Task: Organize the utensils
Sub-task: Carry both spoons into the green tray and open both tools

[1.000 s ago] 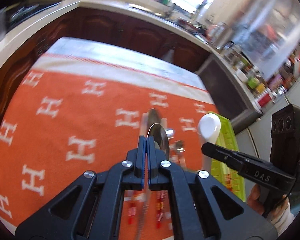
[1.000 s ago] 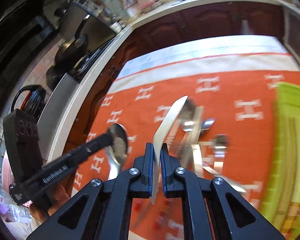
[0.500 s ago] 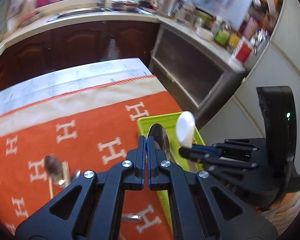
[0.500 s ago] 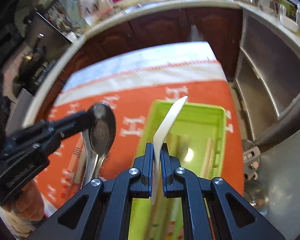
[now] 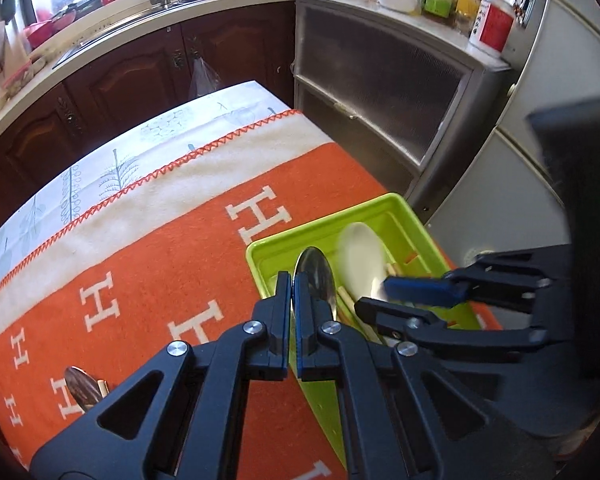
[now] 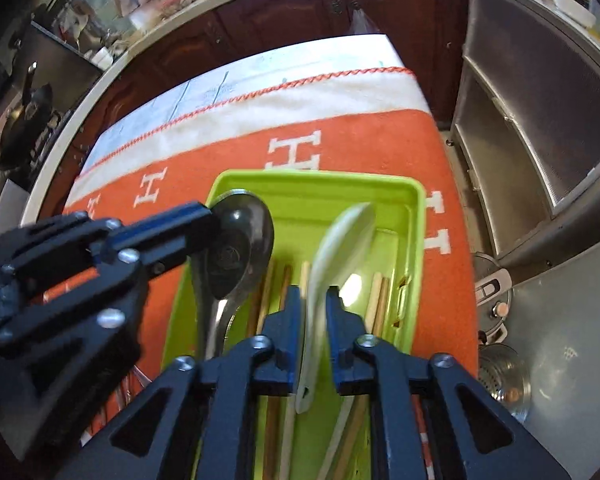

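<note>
Releasing a white spoon over the green tray while a metal spoon waits beside it.

Seen from the right wrist, low centre of frame: right tongs (image 6: pixel 315 312) parted narrowly, jaws just opened, white spoon (image 6: pixel 342 240) blurred between them and no longer firmly pinched, so probably dropping into the green tray (image 6: pixel 416 216) among the chopsticks (image 6: pixel 376 300) already lying there. Left tongs (image 5: pixel 291 300) fully closed on a metal spoon (image 5: pixel 314 276), held over the tray's near-left compartment; a second ago both sat above bare orange cloth (image 5: pixel 148 264) with loose cutlery, now carried across to the tray. Likely next: letting the metal spoon go too. Another spoon (image 5: pixel 80 388) left on the cloth, lower left. Readable writing: only large white "H" letters on the bench cloth; jar labels on the far counter too small to read.
</note>
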Available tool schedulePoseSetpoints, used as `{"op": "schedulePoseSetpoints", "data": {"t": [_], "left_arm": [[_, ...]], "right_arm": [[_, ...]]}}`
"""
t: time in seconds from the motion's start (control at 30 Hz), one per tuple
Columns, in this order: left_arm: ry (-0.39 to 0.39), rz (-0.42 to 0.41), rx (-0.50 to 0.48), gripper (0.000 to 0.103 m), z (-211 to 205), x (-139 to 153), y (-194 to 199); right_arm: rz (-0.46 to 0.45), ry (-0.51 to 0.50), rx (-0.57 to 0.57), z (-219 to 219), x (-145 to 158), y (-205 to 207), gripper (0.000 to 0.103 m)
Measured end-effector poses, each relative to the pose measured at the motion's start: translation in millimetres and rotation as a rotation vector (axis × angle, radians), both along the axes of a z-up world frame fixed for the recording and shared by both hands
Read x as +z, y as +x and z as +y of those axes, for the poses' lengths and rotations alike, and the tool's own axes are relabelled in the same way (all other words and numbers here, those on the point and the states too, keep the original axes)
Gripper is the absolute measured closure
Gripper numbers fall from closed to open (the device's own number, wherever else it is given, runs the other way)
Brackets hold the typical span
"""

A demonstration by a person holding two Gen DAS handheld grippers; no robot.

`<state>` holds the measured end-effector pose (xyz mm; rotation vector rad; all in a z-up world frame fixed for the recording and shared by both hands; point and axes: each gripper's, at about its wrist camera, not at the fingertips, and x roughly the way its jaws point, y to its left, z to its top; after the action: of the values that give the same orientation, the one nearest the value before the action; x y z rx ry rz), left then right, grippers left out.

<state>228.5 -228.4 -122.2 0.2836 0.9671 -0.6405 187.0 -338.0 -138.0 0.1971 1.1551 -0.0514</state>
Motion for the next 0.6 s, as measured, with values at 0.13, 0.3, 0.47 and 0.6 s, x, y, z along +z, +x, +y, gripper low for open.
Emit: {"op": "schedulePoseSetpoints", "data": {"t": [0.13,0.3,0.47,0.6], "left_arm": [[-0.016,0.013,0.006,0.103,2,-8,8],[-0.03,0.02,0.015,0.103,11,-2,8],[-0.034,0.024,0.034,0.103,29,17,-5],[0.036,0.025,0.092,0.103,55,32,-22]], "right_arm": [[-0.055,0.01,-0.036,-3,13,-5,0.068],[-0.1,-0.001,-0.044,-1,33,-20,0.068],[-0.124,-0.008,-0.066,6,55,-45,0.068],[-0.137,-0.022,-0.081,17,70,-68,0.068]]}}
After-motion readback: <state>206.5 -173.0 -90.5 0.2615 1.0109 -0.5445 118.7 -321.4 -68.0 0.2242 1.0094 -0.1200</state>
